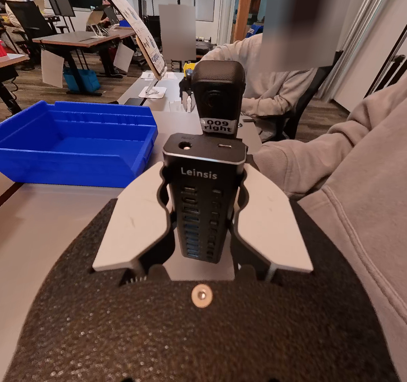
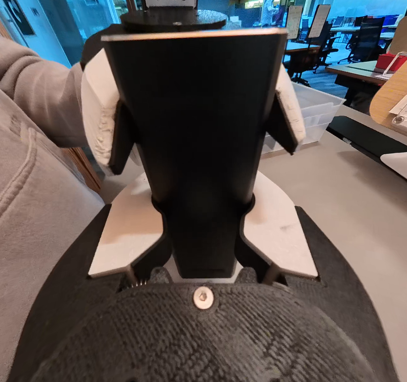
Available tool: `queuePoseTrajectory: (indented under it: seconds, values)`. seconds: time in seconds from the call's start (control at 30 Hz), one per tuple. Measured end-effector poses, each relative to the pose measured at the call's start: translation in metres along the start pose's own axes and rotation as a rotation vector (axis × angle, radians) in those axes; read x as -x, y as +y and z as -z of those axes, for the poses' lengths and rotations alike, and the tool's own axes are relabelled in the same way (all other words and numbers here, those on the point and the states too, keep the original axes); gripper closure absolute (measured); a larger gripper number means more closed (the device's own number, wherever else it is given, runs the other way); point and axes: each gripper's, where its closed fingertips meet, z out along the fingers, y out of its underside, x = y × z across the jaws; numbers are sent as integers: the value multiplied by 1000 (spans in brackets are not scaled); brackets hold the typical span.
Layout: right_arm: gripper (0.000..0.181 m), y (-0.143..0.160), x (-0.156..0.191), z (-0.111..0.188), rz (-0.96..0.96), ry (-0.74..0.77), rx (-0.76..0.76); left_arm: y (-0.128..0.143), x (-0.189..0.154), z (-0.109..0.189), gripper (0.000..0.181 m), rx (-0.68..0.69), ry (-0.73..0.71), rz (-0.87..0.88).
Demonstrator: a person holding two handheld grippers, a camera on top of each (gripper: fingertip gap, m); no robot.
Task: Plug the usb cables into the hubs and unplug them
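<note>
A black USB hub [image 1: 202,195] with two rows of ports is held in the air above the table between both grippers, which face each other. My left gripper [image 1: 203,169] is shut on the hub's sides, port face up. The right gripper's camera body [image 1: 218,92] rises behind the hub's far end, which has a round socket and a small port. In the right wrist view my right gripper [image 2: 202,199] is shut on the hub's plain back [image 2: 198,118], with the left gripper's white fingers [image 2: 97,111] clamped farther along. No USB cable is in view.
A blue plastic bin [image 1: 66,151] stands on the grey table [image 1: 44,217] to the left. A grey sleeve [image 1: 308,162] comes in from the right. A clear plastic box [image 2: 315,111] and a black flat item [image 2: 363,133] lie at the table's far right. A tilted board on a stand [image 1: 136,30] and a seated person are behind.
</note>
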Motion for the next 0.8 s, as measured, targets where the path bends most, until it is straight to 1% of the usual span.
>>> queuePoseTrajectory:
  seconds: [0.1, 0.23, 0.37, 0.43, 0.53, 0.63, 0.7, 0.77, 0.8]
  values:
    - [108, 3, 0, -2, -8, -6, 1, 4, 1, 1, 121, 34, 0, 4]
    - [108, 0, 1, -4, 0, 2, -12, 0, -2, 4, 120, -19, 14, 42]
    - [108, 6, -2, -7, 14, 11, 22, 4, 0, 6, 118, -3, -5, 68]
    - [108, 10, -4, -5, 21, 23, 42, -1, 1, 10, 112, -30, -22, 71]
    - [108, 9, -12, 2, 9, 52, 27, -13, 4, 22, 108, -92, -76, 77]
    - [108, 10, -23, 15, -1, 101, 23, -24, 9, 46, 108, -127, -152, 54]
    - [107, 8, -29, 24, -13, 135, 7, -26, 19, 73, 109, -116, -227, 36]
    - [107, 7, -34, 32, -20, 165, -3, -17, 40, 110, 111, -30, -344, 23]
    - [108, 7, -35, 36, -18, 171, -5, -7, 54, 132, 114, 46, -413, 19]
